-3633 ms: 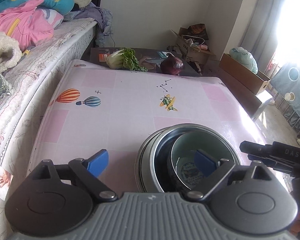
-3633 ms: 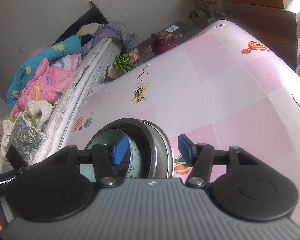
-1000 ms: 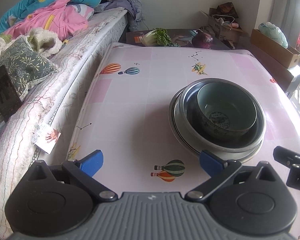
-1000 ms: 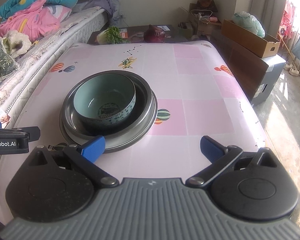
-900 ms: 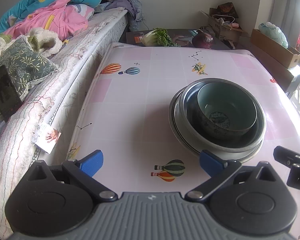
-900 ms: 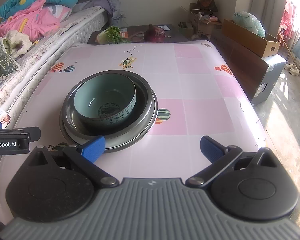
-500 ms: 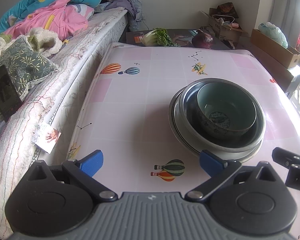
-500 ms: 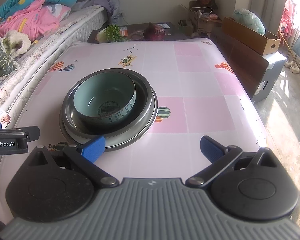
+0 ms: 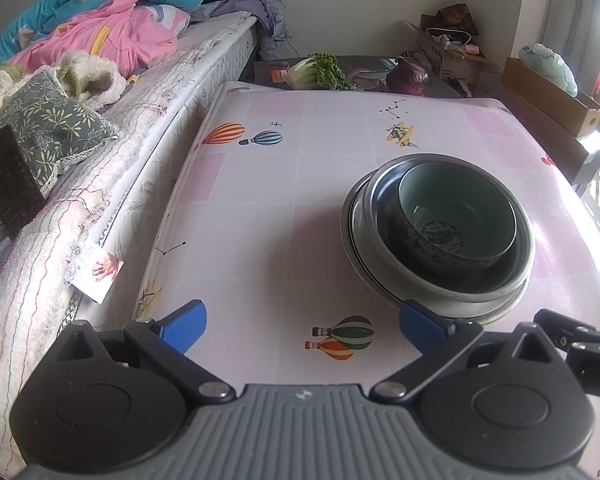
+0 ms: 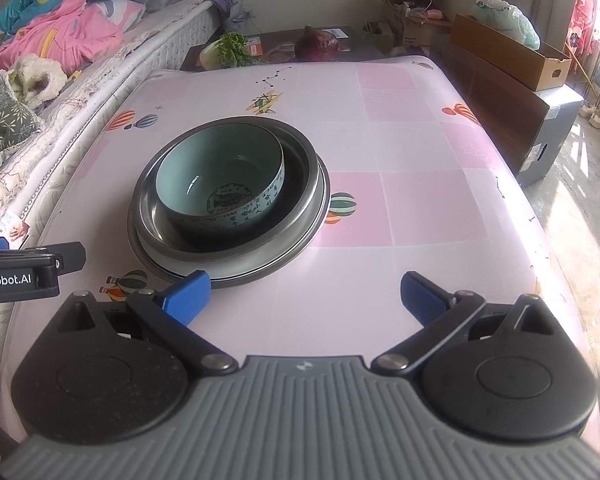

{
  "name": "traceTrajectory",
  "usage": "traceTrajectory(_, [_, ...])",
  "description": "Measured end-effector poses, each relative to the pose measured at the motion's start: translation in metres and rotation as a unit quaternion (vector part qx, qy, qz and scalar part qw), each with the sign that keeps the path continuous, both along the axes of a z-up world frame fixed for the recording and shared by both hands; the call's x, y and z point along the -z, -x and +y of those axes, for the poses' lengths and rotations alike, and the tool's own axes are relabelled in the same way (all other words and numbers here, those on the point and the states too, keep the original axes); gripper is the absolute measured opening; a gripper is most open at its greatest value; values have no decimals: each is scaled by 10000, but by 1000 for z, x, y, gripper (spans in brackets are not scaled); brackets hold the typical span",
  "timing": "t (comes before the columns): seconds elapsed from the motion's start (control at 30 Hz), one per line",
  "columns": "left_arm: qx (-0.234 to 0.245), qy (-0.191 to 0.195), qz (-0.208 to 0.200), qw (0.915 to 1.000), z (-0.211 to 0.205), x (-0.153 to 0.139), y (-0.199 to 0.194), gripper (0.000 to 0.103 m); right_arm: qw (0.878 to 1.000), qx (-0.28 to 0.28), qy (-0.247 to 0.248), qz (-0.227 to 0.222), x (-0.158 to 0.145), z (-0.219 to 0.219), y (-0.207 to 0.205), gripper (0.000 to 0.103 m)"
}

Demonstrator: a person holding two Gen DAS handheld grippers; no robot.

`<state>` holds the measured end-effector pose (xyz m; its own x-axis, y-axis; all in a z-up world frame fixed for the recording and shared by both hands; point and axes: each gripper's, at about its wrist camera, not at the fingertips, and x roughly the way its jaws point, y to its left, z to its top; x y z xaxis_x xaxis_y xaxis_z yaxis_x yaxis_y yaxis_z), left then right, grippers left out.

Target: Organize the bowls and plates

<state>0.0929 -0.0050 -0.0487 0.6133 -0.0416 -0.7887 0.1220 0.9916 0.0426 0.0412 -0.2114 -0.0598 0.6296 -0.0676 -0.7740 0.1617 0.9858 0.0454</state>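
Note:
A pale green ceramic bowl [image 9: 458, 216] [image 10: 220, 184] sits inside a steel bowl [image 9: 512, 276] [image 10: 300, 168], which rests on a plate [image 9: 350, 232] [image 10: 236, 274], all stacked on the pink table [image 9: 260, 208] [image 10: 420, 208]. My left gripper [image 9: 302, 324] is open and empty, held back near the table's front edge, left of the stack. My right gripper [image 10: 304, 294] is open and empty, just in front of the stack, its left fingertip [image 10: 188, 294] close to the plate rim.
A bed [image 9: 100, 92] with pillows and blankets runs along the table's left side. A low dark table at the far end holds a cabbage [image 9: 314, 74] and a red cabbage [image 9: 407, 76]. Cardboard boxes [image 10: 512, 54] and a cabinet stand at the right.
Both grippers let go of the stack and pulled back from it towards the table's front edge. In the last second, almost nothing has moved.

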Motion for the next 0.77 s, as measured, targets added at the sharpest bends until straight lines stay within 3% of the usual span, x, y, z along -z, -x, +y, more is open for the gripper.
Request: traceTrajectory(0.77, [2, -21, -2, 10000, 0, 0, 0, 103, 10000, -6, -50, 14, 0, 0, 1, 102])
